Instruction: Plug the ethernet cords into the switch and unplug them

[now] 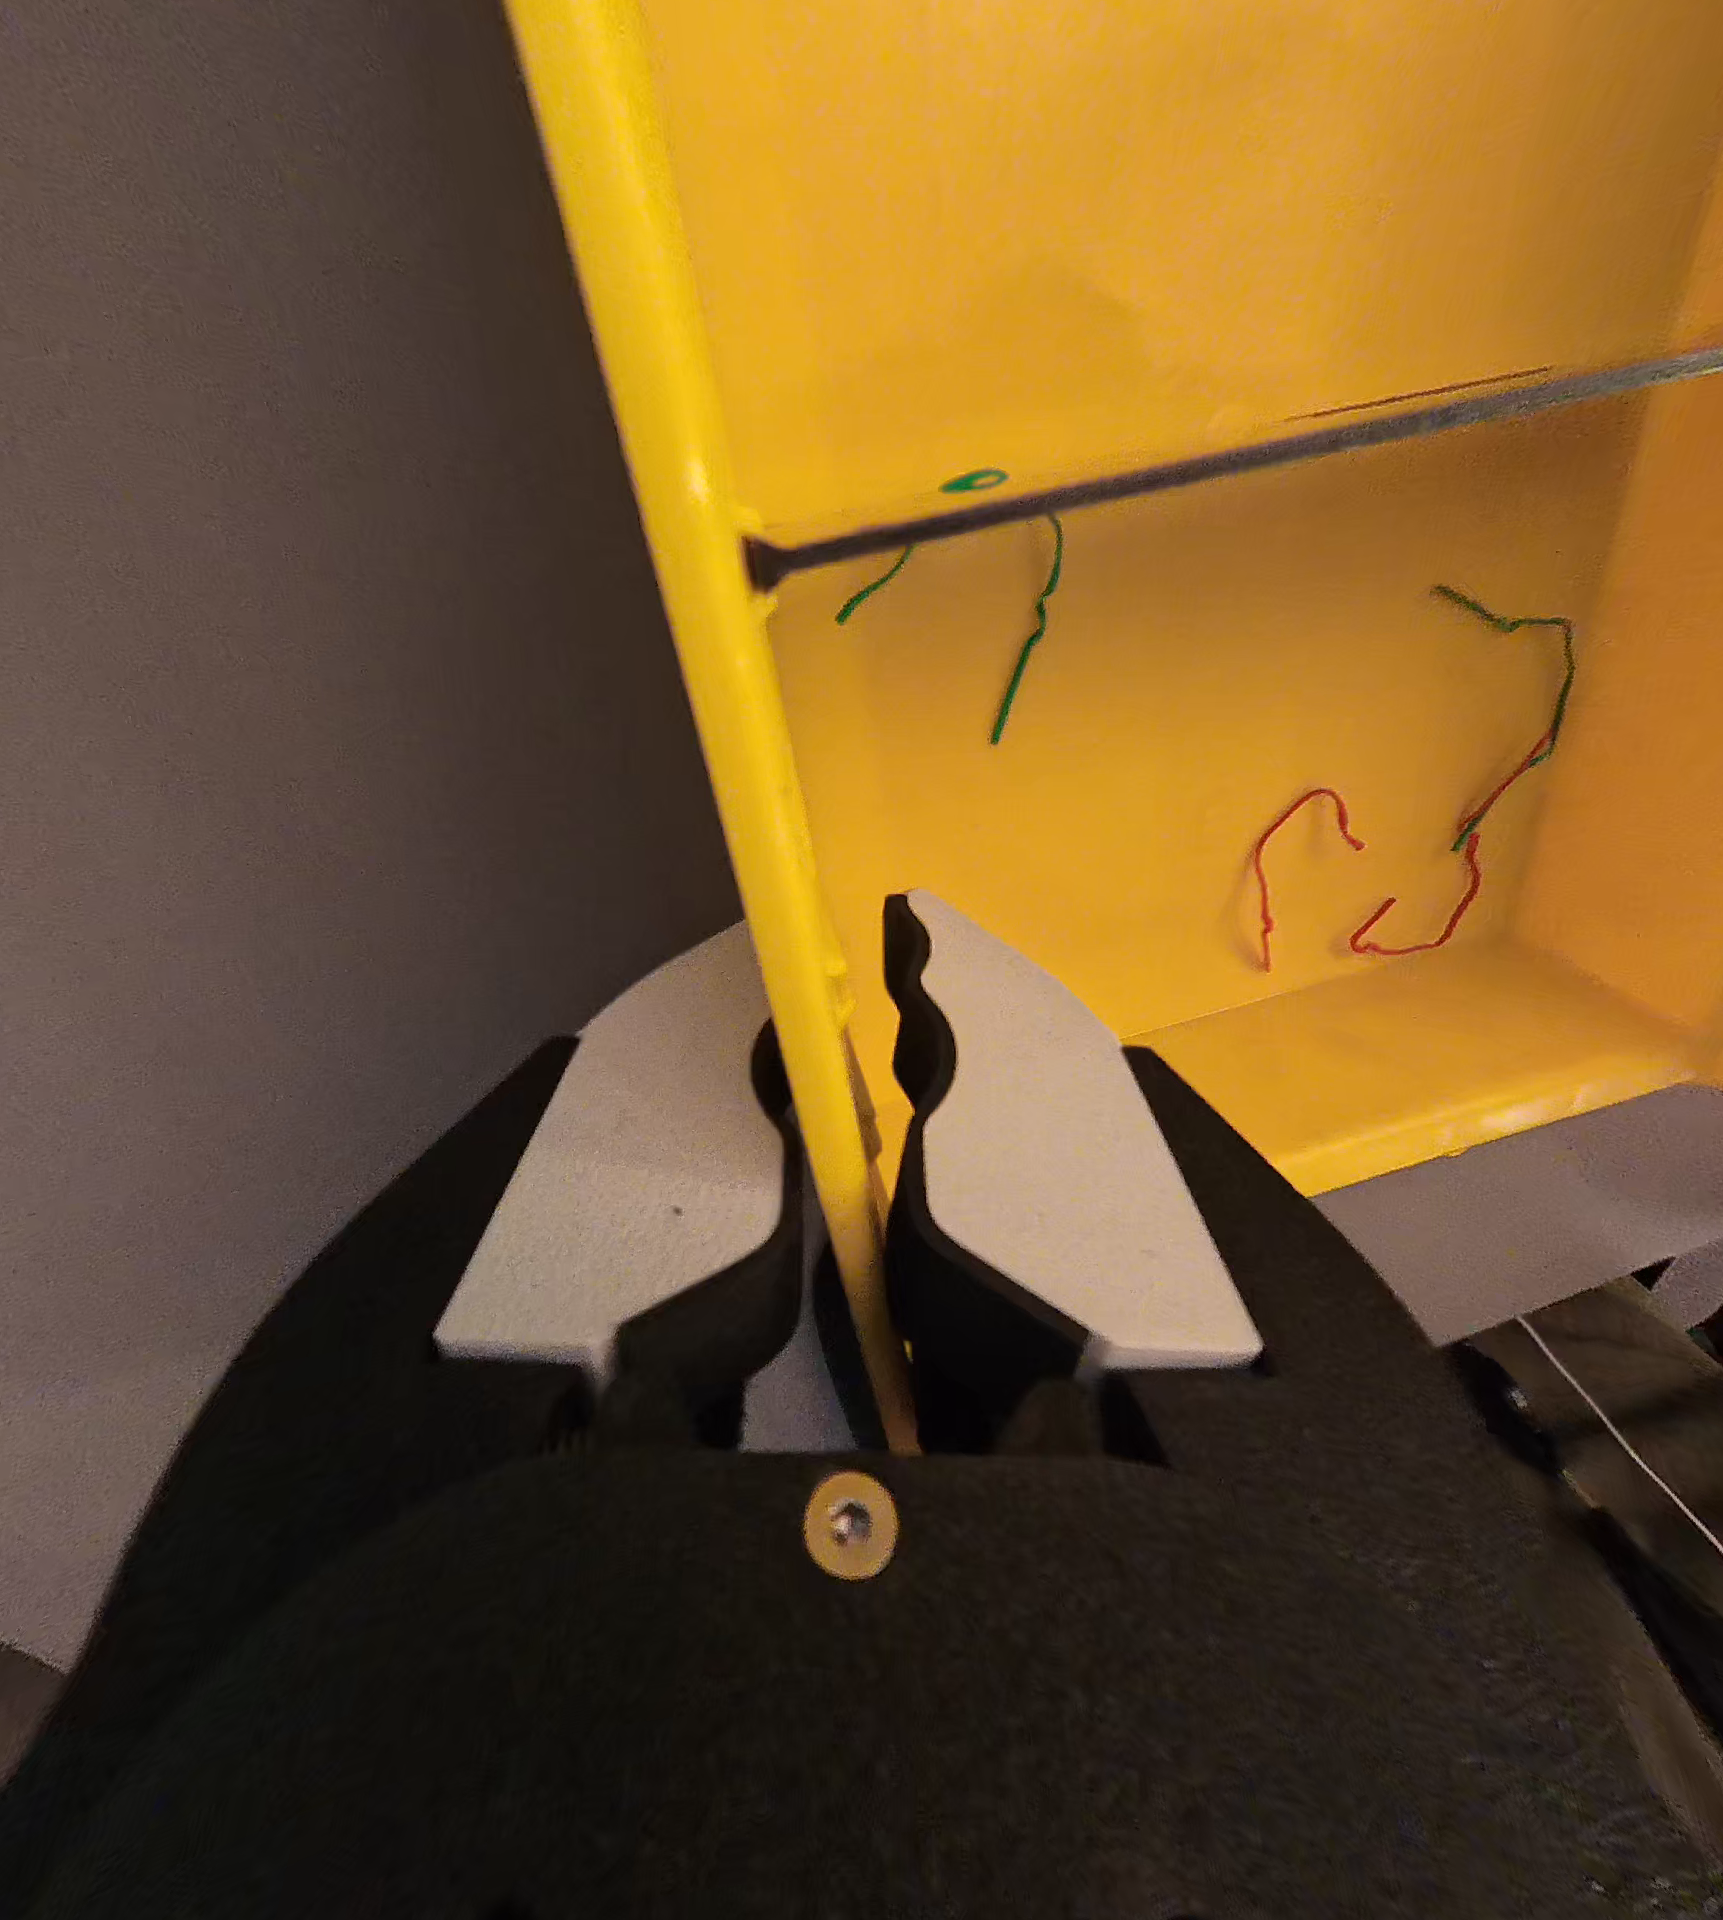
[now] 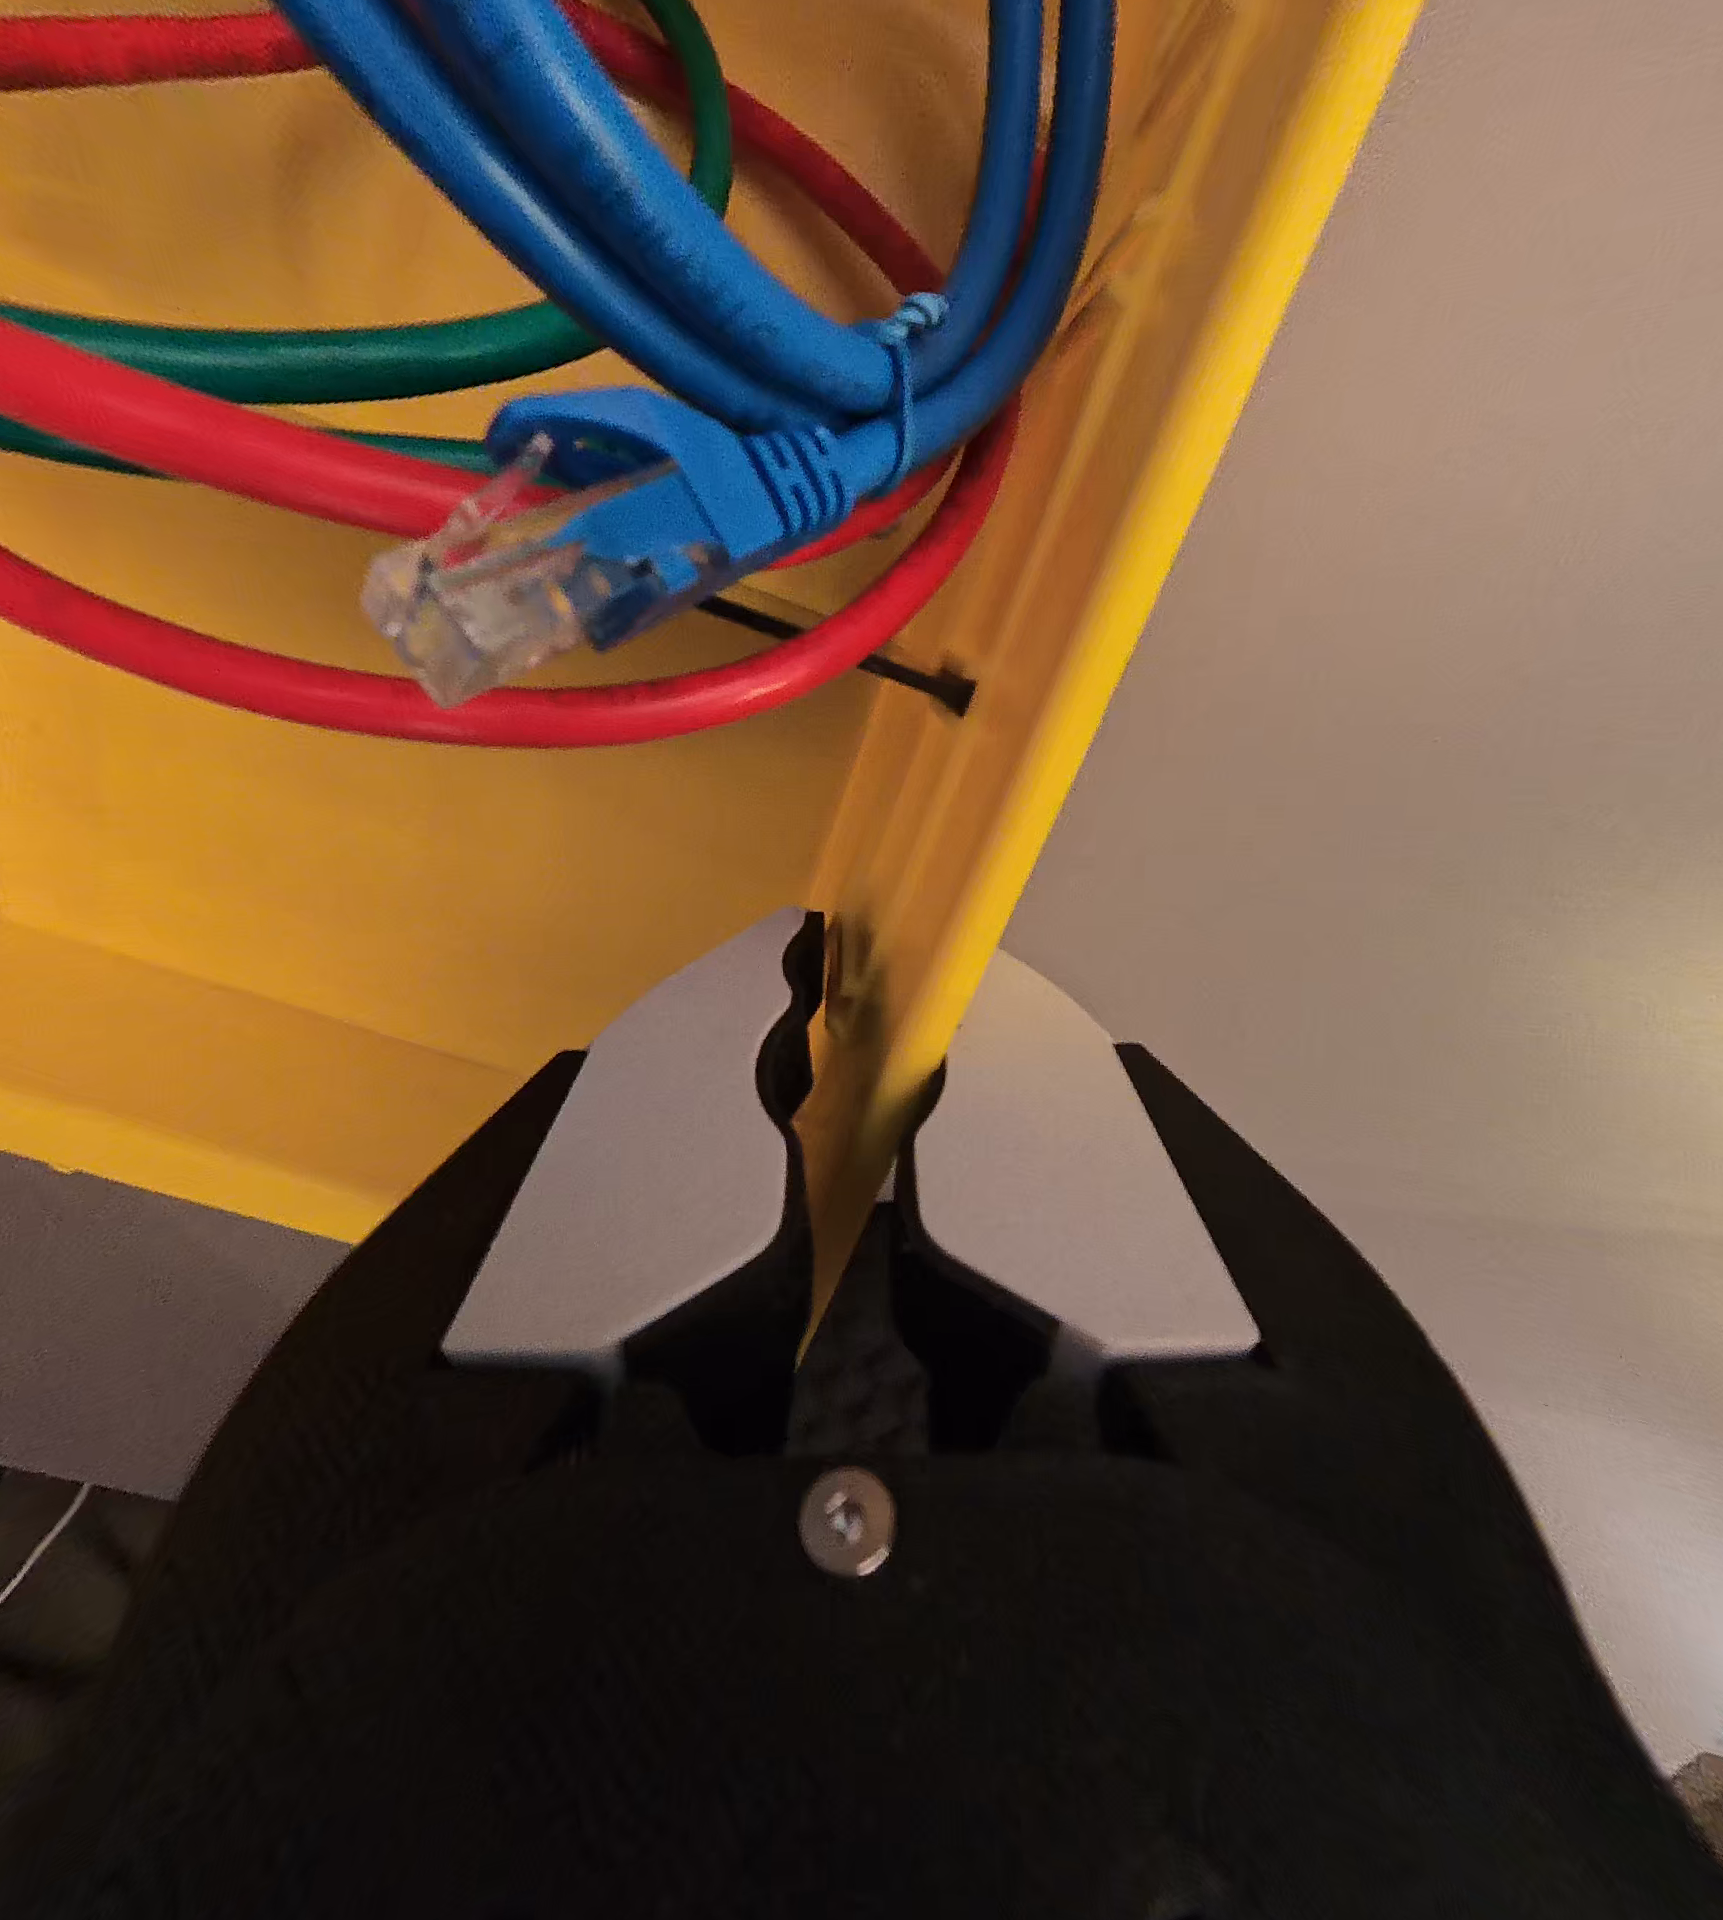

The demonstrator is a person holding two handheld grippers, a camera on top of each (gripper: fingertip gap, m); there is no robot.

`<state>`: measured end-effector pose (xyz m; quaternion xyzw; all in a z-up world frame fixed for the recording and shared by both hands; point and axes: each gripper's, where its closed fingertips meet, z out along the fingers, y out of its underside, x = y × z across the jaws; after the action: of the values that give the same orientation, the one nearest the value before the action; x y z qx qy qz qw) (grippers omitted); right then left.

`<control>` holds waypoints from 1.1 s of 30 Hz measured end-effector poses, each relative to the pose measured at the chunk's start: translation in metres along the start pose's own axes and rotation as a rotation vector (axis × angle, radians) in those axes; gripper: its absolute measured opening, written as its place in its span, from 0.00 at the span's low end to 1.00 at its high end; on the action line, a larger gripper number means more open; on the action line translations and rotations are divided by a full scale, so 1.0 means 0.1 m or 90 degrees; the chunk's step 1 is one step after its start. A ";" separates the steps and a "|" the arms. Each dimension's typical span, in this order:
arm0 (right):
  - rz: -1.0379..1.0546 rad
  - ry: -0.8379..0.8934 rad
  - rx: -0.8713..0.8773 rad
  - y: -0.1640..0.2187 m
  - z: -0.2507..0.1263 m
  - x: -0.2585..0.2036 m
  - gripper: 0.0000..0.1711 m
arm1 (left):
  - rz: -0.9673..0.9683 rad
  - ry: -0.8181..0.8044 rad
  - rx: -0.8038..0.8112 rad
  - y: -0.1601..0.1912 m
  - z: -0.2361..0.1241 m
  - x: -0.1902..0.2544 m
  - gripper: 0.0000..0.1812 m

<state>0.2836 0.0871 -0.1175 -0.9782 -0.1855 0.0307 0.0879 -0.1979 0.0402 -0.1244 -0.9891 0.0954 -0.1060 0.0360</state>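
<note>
The left wrist view sits close behind the left claw (image 1: 841, 997), looking forward along its fingers at the left wall of the open yellow plastic bin (image 1: 1200, 312), very near. The right wrist view sits behind the right claw (image 2: 883, 997), facing the same bin's (image 2: 369, 831) right wall at equally close range. Both share the bin's yellow interior, each from its own side; neither shows the other claw.

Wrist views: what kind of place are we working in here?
Hard to say; probably an indoor workspace. Both grippers clamp the rims of a yellow bin holding ethernet cords, with plain walls behind.
</note>
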 end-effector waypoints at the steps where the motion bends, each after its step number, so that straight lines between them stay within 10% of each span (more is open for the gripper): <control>1: -0.007 0.004 -0.004 0.00 0.00 -0.02 0.07 | 0.003 -0.007 -0.003 0.00 0.00 0.00 0.06; 8: -0.013 0.100 0.052 -0.06 -0.18 0.04 0.15 | 0.018 0.033 0.084 -0.15 -0.18 0.05 0.11; 13: 0.062 0.256 0.321 -0.33 -1.14 -0.07 0.16 | 0.030 0.039 0.195 -0.09 -0.67 -0.02 0.13; 18: -0.118 -0.137 0.690 -0.82 -1.76 -2.03 0.26 | 0.068 -0.031 0.517 -0.19 -1.68 -0.16 0.13; 25: -0.036 -0.141 0.470 -1.20 -0.79 -2.63 0.30 | 0.142 -0.230 0.881 -0.05 -2.67 -0.19 0.27; 33: 0.013 -0.076 0.272 -1.10 -0.23 -2.66 0.28 | 0.147 -0.267 0.845 0.06 -2.66 -0.16 0.28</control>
<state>-0.0013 0.0866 -0.0676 -0.9358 -0.1696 0.1280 0.2814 -0.2721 0.0241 0.1308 -0.7411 0.1060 0.0556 0.6606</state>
